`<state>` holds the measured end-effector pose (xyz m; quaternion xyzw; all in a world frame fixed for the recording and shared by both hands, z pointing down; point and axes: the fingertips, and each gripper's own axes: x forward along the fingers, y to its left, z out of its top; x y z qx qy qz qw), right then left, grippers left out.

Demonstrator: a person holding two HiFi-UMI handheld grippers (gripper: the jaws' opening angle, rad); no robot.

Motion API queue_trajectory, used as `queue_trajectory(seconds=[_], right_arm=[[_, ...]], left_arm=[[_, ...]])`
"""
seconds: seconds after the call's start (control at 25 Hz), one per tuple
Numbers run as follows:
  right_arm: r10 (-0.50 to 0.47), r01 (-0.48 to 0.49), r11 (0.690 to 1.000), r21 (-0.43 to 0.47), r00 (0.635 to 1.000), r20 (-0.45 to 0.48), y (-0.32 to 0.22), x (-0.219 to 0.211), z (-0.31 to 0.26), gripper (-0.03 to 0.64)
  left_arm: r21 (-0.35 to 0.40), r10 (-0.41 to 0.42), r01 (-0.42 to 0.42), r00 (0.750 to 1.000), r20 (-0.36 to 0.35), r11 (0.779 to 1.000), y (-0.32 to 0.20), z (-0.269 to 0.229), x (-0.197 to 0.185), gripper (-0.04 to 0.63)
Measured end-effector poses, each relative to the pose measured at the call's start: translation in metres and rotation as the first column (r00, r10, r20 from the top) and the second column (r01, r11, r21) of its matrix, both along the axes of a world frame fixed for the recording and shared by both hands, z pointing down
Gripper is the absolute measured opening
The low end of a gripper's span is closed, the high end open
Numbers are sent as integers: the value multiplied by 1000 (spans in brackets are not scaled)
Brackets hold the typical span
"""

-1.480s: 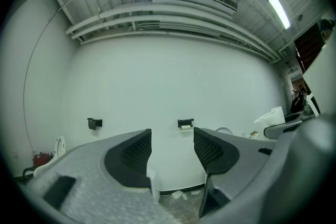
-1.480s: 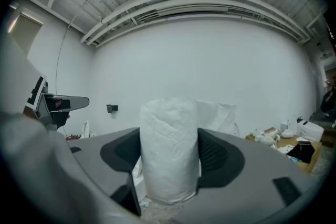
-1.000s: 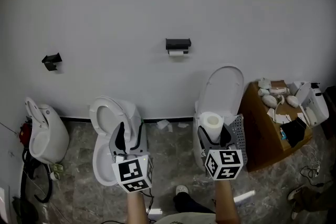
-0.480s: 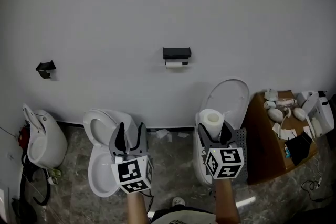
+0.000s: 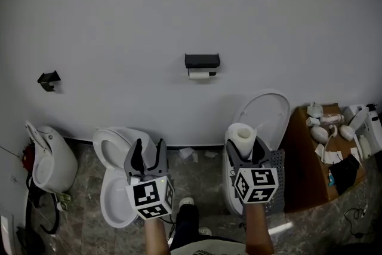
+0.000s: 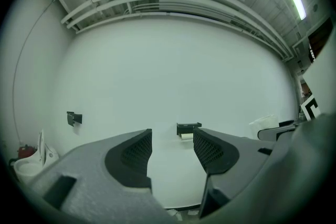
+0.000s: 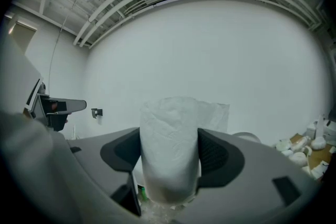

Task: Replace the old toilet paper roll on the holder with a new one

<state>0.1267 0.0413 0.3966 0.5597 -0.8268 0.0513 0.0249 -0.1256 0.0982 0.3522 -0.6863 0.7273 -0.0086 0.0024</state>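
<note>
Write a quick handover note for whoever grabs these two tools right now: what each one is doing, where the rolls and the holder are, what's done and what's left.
Left tool: open and empty, pointed toward the wall.
Right tool: shut on the new roll, which is held upright.
Holder: mounted on the wall ahead, far from both tools. The old roll hangs under it and looks nearly used up.
Done: the new roll is in hand.
Left: move up to the holder, take the old roll off (probably with the free left tool), then fit the new roll.
</note>
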Motion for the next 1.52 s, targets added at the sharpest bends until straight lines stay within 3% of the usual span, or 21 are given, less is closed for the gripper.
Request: queue_trajectory(seconds=[1.08, 1.52], right_arm=[[124, -124, 992, 23, 992, 20, -237, -37, -13, 302], [171, -171, 985, 22, 985, 23, -307, -49, -6, 302]], left_arm=[[24, 111, -111, 994, 15, 994, -264, -15, -50, 239], [20, 177, -178, 984, 18, 984, -348, -9, -56, 239]])
